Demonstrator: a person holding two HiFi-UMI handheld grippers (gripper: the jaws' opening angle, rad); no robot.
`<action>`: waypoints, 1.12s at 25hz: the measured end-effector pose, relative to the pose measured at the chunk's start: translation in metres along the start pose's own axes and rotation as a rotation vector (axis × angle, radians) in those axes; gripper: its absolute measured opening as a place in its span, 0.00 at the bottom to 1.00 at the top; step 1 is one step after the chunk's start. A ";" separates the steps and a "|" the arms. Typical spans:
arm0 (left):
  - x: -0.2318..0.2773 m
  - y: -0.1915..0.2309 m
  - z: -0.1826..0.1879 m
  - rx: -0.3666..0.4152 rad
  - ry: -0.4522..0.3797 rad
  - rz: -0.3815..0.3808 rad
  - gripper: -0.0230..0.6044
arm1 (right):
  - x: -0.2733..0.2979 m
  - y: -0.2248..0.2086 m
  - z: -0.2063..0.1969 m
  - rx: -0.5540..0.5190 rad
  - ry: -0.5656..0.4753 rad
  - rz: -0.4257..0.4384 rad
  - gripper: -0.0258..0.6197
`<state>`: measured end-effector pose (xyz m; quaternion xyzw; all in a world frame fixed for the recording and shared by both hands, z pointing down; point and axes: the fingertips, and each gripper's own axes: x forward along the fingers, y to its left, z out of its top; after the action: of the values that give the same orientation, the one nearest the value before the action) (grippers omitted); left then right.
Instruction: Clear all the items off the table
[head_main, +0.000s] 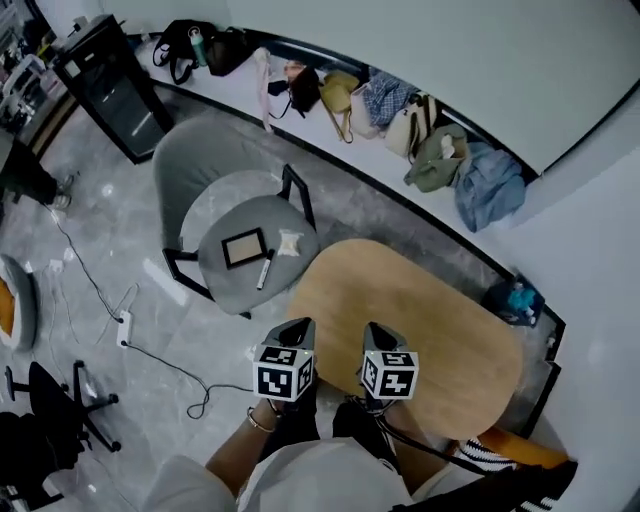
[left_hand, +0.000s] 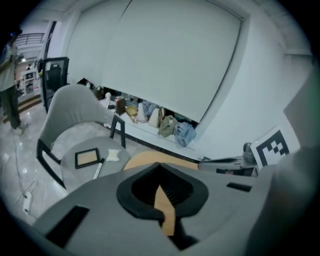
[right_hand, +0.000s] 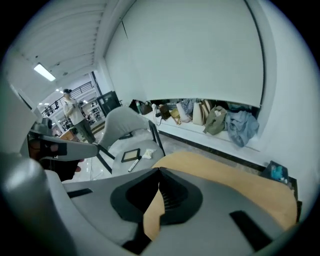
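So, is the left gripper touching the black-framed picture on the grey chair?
Apart. Head view shows floor between the left gripper and the black-framed picture on the grey chair.

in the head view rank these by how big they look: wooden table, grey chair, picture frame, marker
wooden table
grey chair
picture frame
marker
The table stands nearer the camera than the chair, so those two are unsure.
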<state>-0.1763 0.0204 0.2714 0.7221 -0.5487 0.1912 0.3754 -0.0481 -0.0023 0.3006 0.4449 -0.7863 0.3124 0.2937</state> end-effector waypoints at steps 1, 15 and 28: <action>-0.012 -0.018 0.011 0.040 -0.026 -0.018 0.05 | -0.023 -0.005 0.009 -0.003 -0.029 -0.012 0.08; -0.093 -0.204 0.200 0.481 -0.531 -0.292 0.05 | -0.290 -0.106 0.116 -0.022 -0.527 -0.544 0.08; -0.107 -0.256 0.212 0.474 -0.554 -0.346 0.05 | -0.357 -0.118 0.128 0.030 -0.711 -0.658 0.08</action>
<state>0.0002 -0.0404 -0.0241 0.8946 -0.4402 0.0445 0.0627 0.1872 0.0373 -0.0175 0.7534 -0.6509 0.0426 0.0834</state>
